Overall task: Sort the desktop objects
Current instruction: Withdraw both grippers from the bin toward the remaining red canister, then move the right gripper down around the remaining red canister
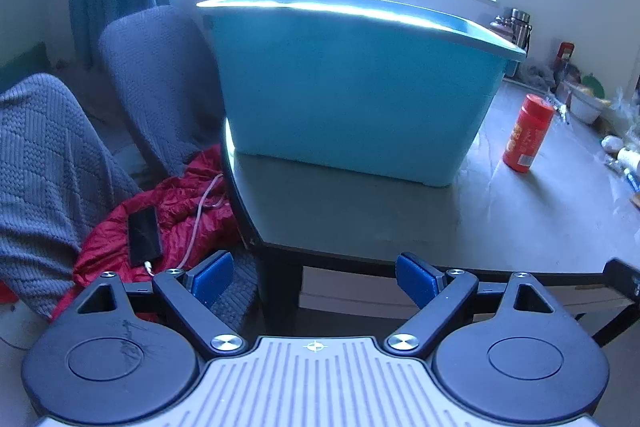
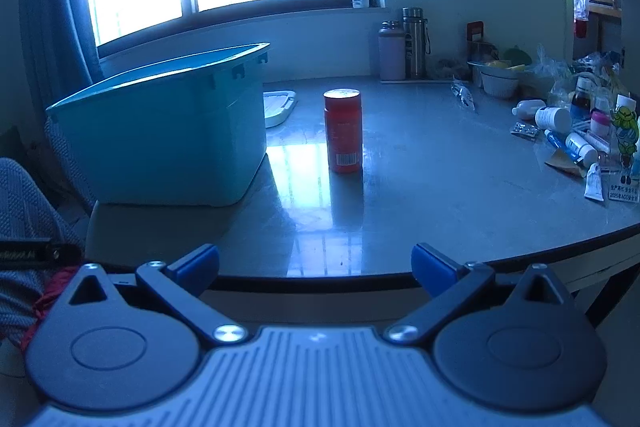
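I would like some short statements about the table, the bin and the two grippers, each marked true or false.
1. The red bottle stands upright on the table. True.
2. The red bottle is inside the blue bin. False: it stands on the table beside the bin, apart from it.
3. The right gripper is shut on the red bottle. False: its jaws are open and hold nothing.
4. The left gripper is open and empty. True.
5. Small bottles and tubes lie on the right part of the table. True.
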Tool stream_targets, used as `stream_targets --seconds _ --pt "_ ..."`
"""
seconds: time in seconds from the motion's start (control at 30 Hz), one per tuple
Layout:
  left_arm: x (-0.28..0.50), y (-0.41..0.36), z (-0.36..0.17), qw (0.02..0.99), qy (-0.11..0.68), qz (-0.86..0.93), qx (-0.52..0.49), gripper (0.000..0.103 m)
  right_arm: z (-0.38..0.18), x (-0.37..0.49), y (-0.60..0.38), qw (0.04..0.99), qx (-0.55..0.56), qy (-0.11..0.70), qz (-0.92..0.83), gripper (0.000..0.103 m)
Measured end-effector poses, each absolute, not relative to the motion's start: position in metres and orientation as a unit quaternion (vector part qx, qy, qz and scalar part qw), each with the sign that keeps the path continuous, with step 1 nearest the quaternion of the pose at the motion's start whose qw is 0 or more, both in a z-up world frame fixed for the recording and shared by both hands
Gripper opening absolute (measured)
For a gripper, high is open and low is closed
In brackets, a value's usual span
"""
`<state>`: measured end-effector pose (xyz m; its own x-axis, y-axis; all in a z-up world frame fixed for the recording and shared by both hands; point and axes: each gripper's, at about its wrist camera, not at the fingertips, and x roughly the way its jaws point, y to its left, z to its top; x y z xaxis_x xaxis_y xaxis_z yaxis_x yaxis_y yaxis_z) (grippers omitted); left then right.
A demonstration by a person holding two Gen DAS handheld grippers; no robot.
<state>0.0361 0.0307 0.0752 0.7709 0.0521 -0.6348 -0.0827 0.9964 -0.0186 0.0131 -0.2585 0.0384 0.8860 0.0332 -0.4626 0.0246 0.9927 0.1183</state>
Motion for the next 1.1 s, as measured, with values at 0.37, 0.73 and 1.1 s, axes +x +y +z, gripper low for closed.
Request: stream_targets --seconds 0.37,0.73,1.1 --pt "0.048 0.036 0.081 0.941 0.334 0.047 -0.033 0.090 0.034 0.043 -0.260 0.968 0.071 0.239 0.000 0.103" --pt "0.075 0.030 0.080 0.939 0.341 0.033 -0.030 0.090 0.032 0.080 -0.263 0.969 0.066 0.237 -0.007 0.103" --pt "0.107 0.030 0.071 0.932 0.357 0.063 -0.023 0.090 0.022 0.122 -0.263 0.970 0.070 0.231 -0.016 0.103"
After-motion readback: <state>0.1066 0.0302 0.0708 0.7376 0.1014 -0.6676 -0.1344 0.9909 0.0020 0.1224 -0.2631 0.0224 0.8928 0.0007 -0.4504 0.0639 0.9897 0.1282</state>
